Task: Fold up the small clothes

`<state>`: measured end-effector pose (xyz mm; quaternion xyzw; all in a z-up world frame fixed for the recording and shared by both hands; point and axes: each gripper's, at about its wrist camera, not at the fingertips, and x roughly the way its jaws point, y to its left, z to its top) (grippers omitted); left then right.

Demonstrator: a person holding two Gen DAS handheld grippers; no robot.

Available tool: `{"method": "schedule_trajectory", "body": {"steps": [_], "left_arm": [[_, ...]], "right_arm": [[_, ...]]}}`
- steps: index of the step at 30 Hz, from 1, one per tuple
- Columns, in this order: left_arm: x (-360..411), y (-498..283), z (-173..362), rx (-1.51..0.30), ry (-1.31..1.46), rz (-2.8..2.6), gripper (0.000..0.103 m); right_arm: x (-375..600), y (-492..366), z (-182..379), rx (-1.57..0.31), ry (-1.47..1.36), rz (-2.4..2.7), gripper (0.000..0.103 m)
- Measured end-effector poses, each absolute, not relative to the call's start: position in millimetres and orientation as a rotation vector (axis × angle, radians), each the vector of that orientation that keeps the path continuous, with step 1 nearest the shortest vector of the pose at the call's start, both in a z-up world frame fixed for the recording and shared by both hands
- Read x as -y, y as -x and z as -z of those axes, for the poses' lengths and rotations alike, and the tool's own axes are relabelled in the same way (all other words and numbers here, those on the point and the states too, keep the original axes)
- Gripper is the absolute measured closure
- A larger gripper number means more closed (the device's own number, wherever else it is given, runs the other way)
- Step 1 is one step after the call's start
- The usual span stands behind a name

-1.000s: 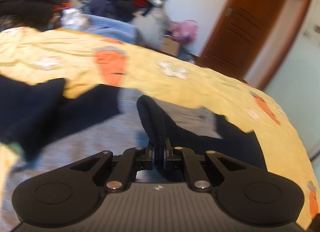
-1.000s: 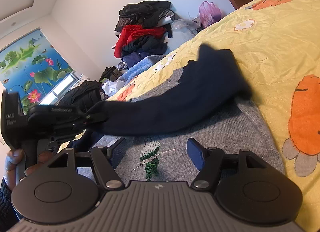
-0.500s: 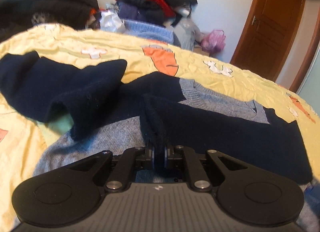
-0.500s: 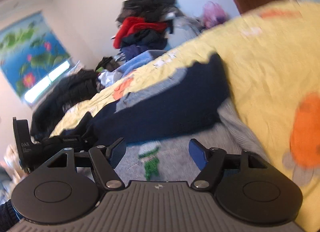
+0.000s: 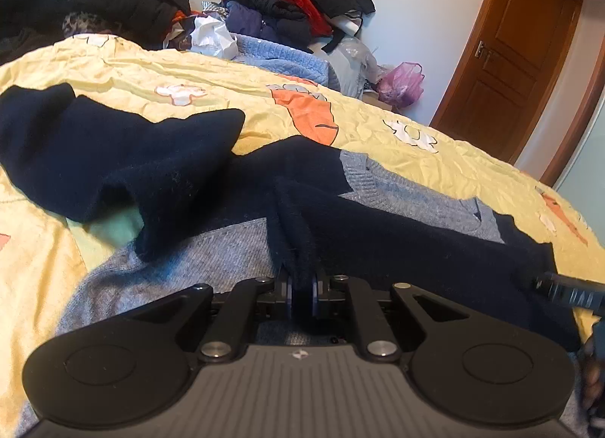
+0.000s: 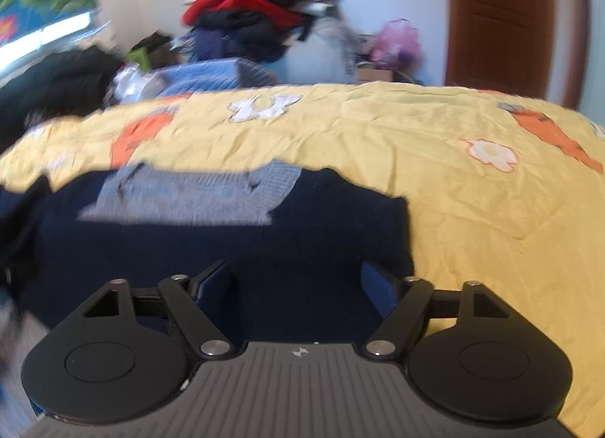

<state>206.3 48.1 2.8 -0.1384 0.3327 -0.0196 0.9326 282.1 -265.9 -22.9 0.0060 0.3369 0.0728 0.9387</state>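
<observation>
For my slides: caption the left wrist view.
Left gripper shut on navy sleeve over the grey sweater on yellow bedspread.

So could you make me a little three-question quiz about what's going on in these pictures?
1. True or false: the left gripper is shut on the navy sleeve.
2. Which gripper has nothing between its pads? A left, B right.
3. Fill in: the sweater lies on a ____ bedsheet printed with carrots.

Key:
1. True.
2. B; the right gripper stands open above the sleeve.
3. Yellow.
</observation>
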Motion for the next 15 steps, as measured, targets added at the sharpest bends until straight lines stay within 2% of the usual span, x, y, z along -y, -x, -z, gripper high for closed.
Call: {"method": "schedule_trajectory", "body": {"steps": [6,12,14,15], "left_arm": [[-45,-203,-5,-0.679,0.261,0.03,0.093],[-78,-160,-36,-0.579,0.227,-0.005,0.085],[-111,-150,-47,-0.538,0.265,-0.042,0.069],[-130,-149,-52,-0.519,0.286,-0.085,0.047]], "right_arm": [[262,-280,32,-0.665,0.055,-0.139,0.019],[262,-276,31,-0.657,0.051,-0.131,0.018],[263,-276,31,-0.657,0.046,-0.133,0.018],[262,-276,31,-0.657,0.049,-0.133,0.018]]}}
